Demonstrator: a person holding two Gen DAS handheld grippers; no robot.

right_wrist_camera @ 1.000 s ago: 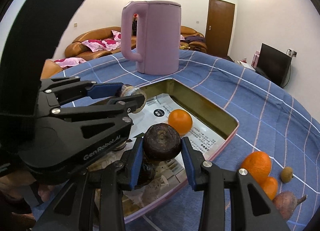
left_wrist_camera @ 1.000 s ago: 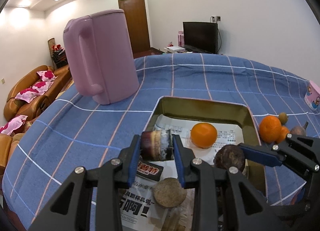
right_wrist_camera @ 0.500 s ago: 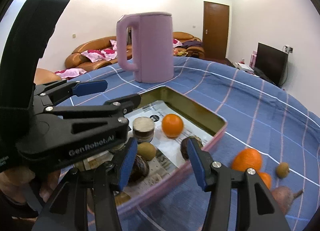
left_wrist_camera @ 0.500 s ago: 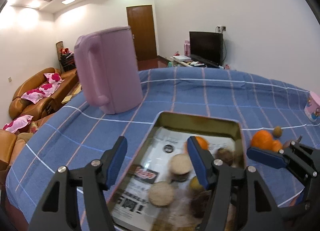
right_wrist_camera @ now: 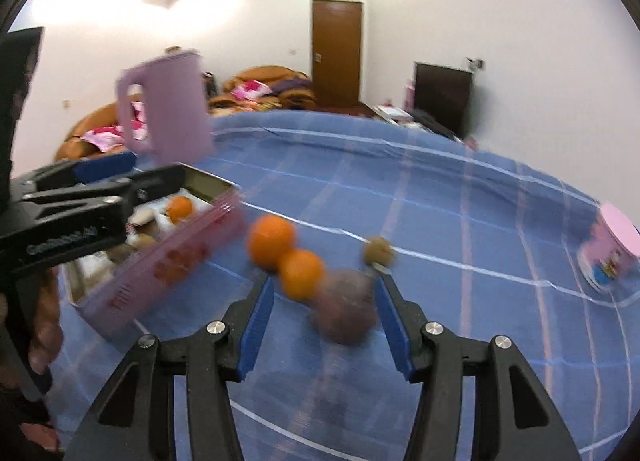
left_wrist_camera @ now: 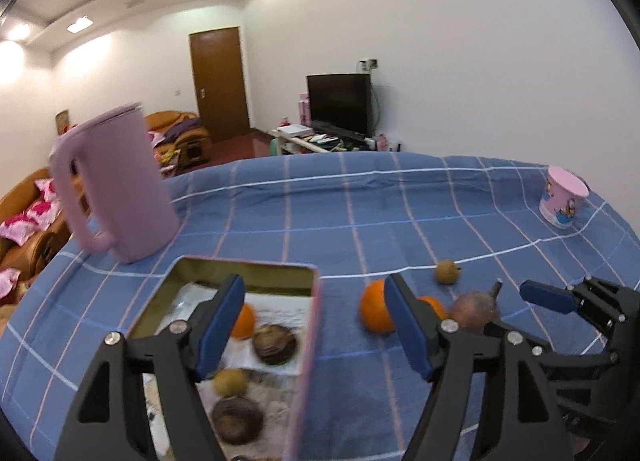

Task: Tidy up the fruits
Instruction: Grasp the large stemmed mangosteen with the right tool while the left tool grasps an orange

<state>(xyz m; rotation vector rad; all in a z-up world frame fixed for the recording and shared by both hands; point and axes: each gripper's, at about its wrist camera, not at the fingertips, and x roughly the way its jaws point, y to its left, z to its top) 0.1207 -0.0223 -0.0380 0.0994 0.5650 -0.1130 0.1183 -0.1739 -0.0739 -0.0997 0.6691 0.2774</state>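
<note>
Pink-rimmed tin tray (left_wrist_camera: pixel 308 345) at left now holds the brown round fruit (left_wrist_camera: pixel 275 344) and the other pieces both grippers carried a second ago. Left gripper (left_wrist_camera: pixel 316 325): jaws empty, opening. Right gripper (right_wrist_camera: pixel 324 321): jaws apart, framing the purple fruit (right_wrist_camera: pixel 344 309) beside two oranges (right_wrist_camera: pixel 272 241) on the blue-checked worktop (left_wrist_camera: pixel 340 213); likely next pick.

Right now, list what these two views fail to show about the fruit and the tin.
- Left wrist view: the tin runs off the bottom edge, and the left gripper, jaws opening, covers part of the oranges.
- Right wrist view: motion blur smears the dark purplish fruit; its kind is unclear.
- Right wrist view: the left gripper's body hides most of the tin's contents.
- Both views: the small brownish fruit is too small to identify.
</note>
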